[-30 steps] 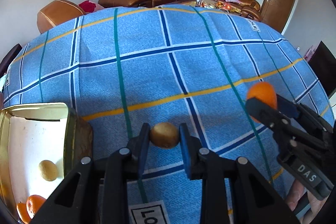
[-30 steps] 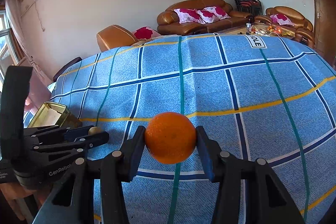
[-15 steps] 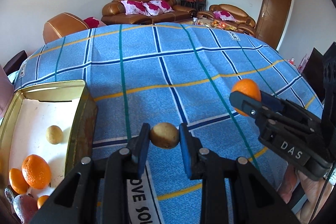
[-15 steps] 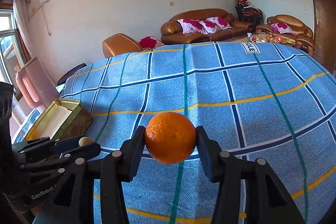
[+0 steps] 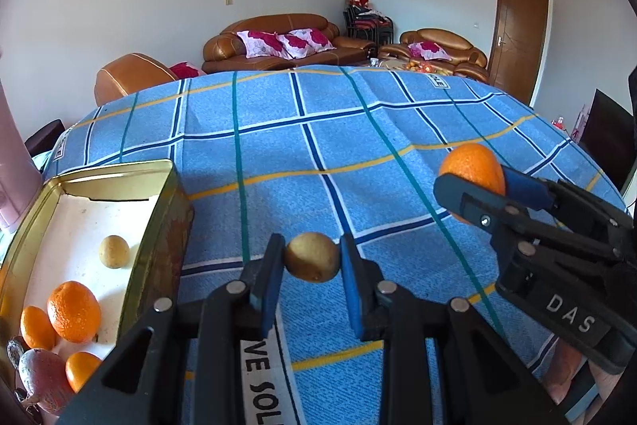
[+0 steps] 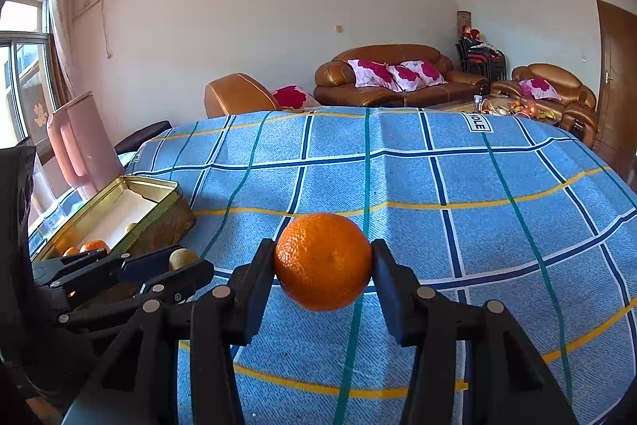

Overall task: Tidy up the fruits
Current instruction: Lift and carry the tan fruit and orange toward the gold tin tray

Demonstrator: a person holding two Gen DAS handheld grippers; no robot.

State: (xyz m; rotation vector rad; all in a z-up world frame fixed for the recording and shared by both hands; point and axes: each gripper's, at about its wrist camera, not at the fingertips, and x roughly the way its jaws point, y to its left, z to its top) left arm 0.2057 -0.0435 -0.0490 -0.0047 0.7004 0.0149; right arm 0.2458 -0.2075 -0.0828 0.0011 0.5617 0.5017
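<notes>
At lower left I see the gold tin point(image 5: 159, 226) already collecting fruit. My left tool point(image 5: 312, 266) pinches a small yellow-brown fruit point(image 5: 312, 262) beside it, and my right tool point(image 6: 323, 266) clamps an orange point(image 6: 323, 262) at centre, both off the checked worktop point(image 5: 358, 154), presumably for dropping in.

Blue checked tablecloth point(image 5: 358, 130), gold tin point(image 5: 159, 210), orange citrus point(image 6: 322, 266).
Crossed by navy, white, teal, yellow lines; dull yellow-brown fruit point(image 5: 312, 262) between black fingers point(image 5: 266, 285), blue-padded; tan sofa point(image 5: 278, 39), magenta-flowered cushions point(image 5: 286, 43).

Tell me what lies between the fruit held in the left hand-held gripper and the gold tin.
Nothing but bare blue checked cloth, seen in the left wrist view, separates the small yellow-brown fruit in the left hand-held gripper from the gold tin.
</notes>
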